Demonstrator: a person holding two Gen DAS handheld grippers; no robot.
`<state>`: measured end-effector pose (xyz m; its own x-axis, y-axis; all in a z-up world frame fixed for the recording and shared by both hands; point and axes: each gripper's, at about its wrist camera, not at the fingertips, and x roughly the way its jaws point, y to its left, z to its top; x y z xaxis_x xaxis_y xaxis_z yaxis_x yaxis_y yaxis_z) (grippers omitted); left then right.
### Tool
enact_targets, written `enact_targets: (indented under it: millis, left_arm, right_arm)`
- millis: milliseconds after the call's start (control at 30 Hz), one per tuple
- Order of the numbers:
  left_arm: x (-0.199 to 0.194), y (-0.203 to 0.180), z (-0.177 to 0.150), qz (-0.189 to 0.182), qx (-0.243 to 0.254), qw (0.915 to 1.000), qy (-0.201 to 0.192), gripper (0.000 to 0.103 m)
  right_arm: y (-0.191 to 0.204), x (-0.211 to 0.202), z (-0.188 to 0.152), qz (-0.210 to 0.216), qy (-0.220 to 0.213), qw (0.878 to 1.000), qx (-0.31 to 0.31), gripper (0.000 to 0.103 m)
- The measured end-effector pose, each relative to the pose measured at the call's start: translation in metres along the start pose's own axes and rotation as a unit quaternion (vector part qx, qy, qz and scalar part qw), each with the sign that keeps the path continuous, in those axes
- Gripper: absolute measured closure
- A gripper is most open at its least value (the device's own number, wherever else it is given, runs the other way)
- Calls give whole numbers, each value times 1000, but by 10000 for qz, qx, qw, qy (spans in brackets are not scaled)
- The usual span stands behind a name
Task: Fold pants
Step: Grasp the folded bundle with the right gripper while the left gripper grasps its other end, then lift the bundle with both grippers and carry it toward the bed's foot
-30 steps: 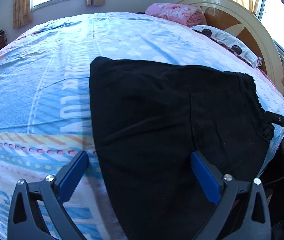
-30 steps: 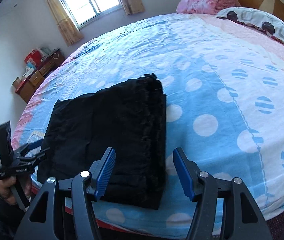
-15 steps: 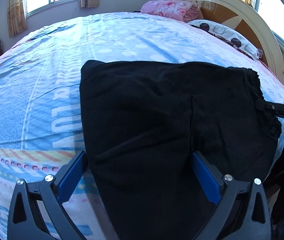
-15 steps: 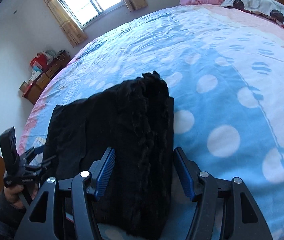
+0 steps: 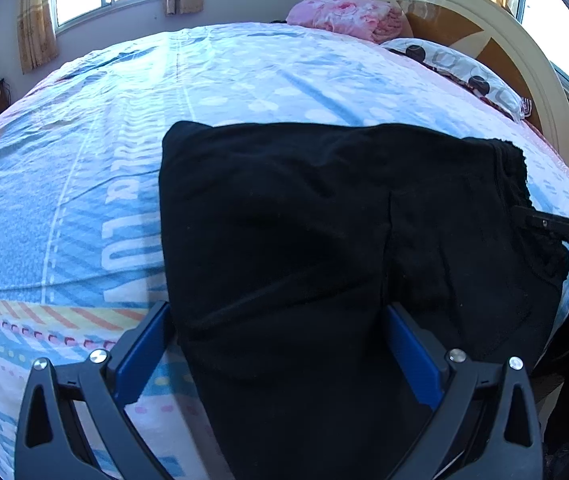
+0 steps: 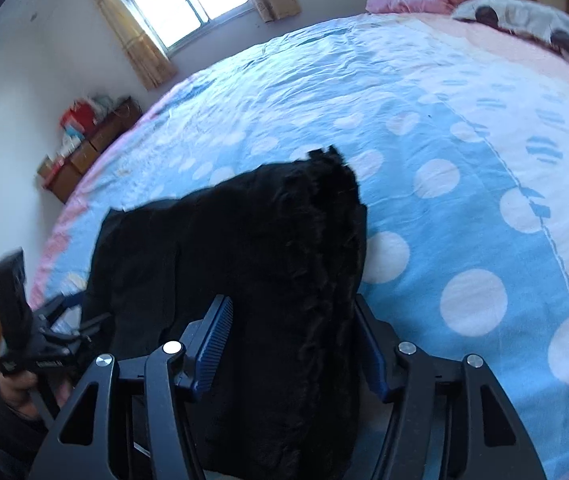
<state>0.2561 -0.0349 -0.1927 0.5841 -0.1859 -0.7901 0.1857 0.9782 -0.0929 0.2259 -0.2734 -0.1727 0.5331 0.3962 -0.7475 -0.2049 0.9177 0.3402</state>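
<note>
Left wrist view: the left gripper (image 5: 276,344) stands spread, its blue pads either side of the near end of the folded black pants (image 5: 324,240), not pinching. The pants lie at the bed's (image 5: 84,160) near edge. In the right wrist view the right gripper (image 6: 292,344) likewise straddles the frilled end, jaws apart. Beyond, pillows (image 5: 456,68) rest at the headboard

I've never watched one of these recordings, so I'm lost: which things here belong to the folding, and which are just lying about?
Part of the job:
- black fabric pants, partly folded
- left hand-held gripper
- right hand-held gripper

Just lying about:
- pink flowered folded quilt
- white pillow with dark dots
- brown wooden cabinet
</note>
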Motion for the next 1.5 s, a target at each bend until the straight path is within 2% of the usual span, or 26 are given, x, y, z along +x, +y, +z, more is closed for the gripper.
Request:
enact_targets:
  millis: [100, 167, 233, 300, 400, 500, 600, 700, 733, 800, 867, 967, 1000, 1033, 1067, 1167, 1300, 1500]
  left_arm:
    - [-1, 2, 0, -45, -74, 9999, -81, 0]
    - [-2, 3, -1, -57, -50, 9999, -104, 0]
    - [-3, 4, -1, -102, -87, 9998, -139, 0]
    - [-3, 3, -1, -103, -85, 9997, -185, 0]
    - [-2, 2, -1, -95, -21, 9997, -211, 0]
    - [-6, 10, 2, -263, -193, 9993, -199, 3]
    - [-10, 31, 3, -693, -638, 9952, -274, 9]
    - [-8, 25, 2, -574, -489, 9967, -309, 9]
    - [-7, 21, 2, -445, -388, 9977, -342, 12]
    - [-9, 15, 1, -324, -321, 9982, -401, 26]
    - [-14, 14, 2, -299, -327, 9980, -451, 56]
    - [-18, 20, 1, -447, -522, 9963, -508, 68]
    - [-19, 22, 0, -499, -585, 9957, -521, 72]
    - [-23, 22, 0, -516, -604, 9952, -565, 85]
    - [-28, 22, 0, -499, -604, 9949, -632, 90]
    - [-45, 26, 2, -574, -631, 9931, -809, 94]
    - [-67, 40, 4, -601, -692, 9906, -1013, 95]
    - [-106, 97, 9, -217, -993, 9842, -1453, 95]
  right_arm:
    - [-20, 3, 4, 356, -36, 9980, 525, 49]
    - [-11, -2, 3, 353, -54, 9984, 447, 62]
    - [5, -7, 1, 315, -86, 9994, 132, 64]
    - [5, -4, -1, 231, -65, 9997, 38, 64]
    - [-22, 8, -2, 771, -13, 9948, 670, 64]
    - [-11, 6, -3, 567, -30, 9977, 359, 63]
    - [-21, 6, -3, 805, 16, 9949, 605, 63]
    - [-22, 8, -3, 839, -18, 9949, 561, 63]
    - [-20, 8, -3, 793, -35, 9955, 517, 63]
    - [-20, 7, -3, 767, -32, 9955, 551, 63]
    - [-5, -3, -5, 549, -50, 9980, 321, 68]
    - [20, -13, -10, 325, -183, 9989, -273, 71]
    - [18, -9, -11, 253, -160, 9992, -256, 71]
    - [10, -4, -11, 315, -107, 9994, -41, 72]
    - [6, -5, -11, 431, -111, 9989, 150, 74]
    - [27, -26, -7, 360, -368, 9983, -255, 76]
    - [60, -46, 13, 556, -496, 9947, -701, 77]
    - [117, -23, 63, 804, -321, 9870, -1351, 77]
